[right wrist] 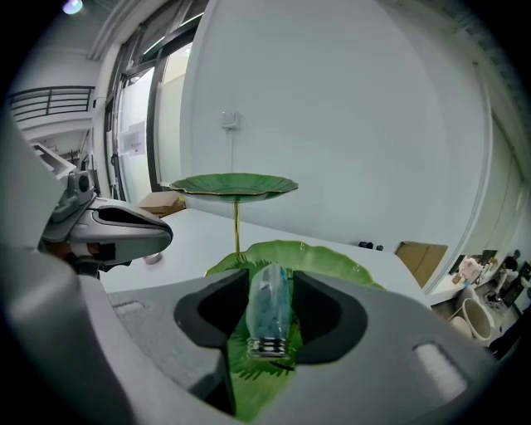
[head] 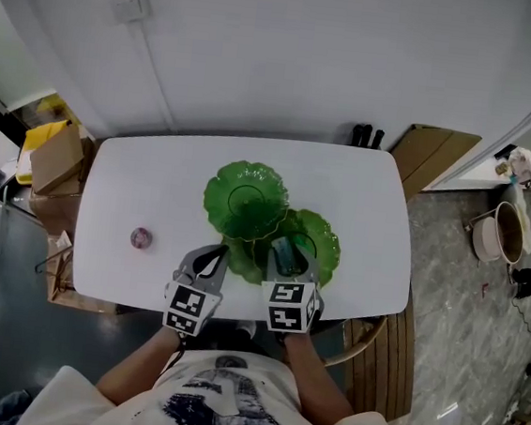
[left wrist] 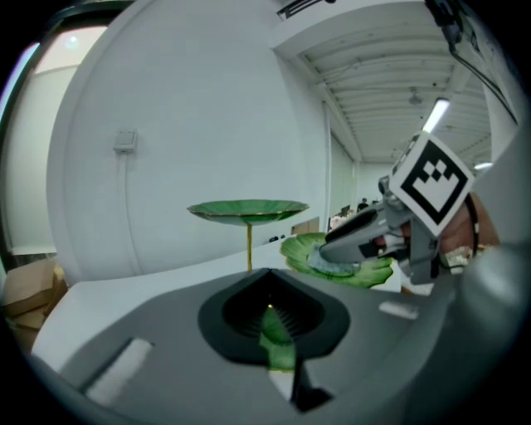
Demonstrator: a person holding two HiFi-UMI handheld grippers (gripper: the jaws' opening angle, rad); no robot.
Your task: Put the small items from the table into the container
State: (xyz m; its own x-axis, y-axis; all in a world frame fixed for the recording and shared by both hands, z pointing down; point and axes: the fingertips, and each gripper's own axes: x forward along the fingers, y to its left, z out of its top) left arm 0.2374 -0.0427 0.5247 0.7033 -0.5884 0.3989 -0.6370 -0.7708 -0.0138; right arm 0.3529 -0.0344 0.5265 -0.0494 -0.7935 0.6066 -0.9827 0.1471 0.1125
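A green leaf-shaped tiered dish stands mid-table, with its top plate (head: 245, 198) (right wrist: 234, 184) on a gold stem and lower leaves (head: 314, 242) (right wrist: 319, 259) in front. My right gripper (head: 287, 253) (right wrist: 270, 286) hovers over the lower right leaf, shut on a small clear bottle (right wrist: 270, 309) with blue contents, its neck toward the camera. My left gripper (head: 221, 253) (left wrist: 272, 322) is at the lower left leaf (head: 244, 259), its jaws closed on a sliver of the green rim (left wrist: 278, 339). A small pink item (head: 140, 237) lies on the table (head: 362, 189) at the left.
Cardboard boxes (head: 54, 156) sit on the floor left of the table. Flat cardboard (head: 434, 149) leans at the back right. A pot (head: 509, 232) stands on the floor at the right. Two dark objects (head: 366, 135) are at the table's far edge.
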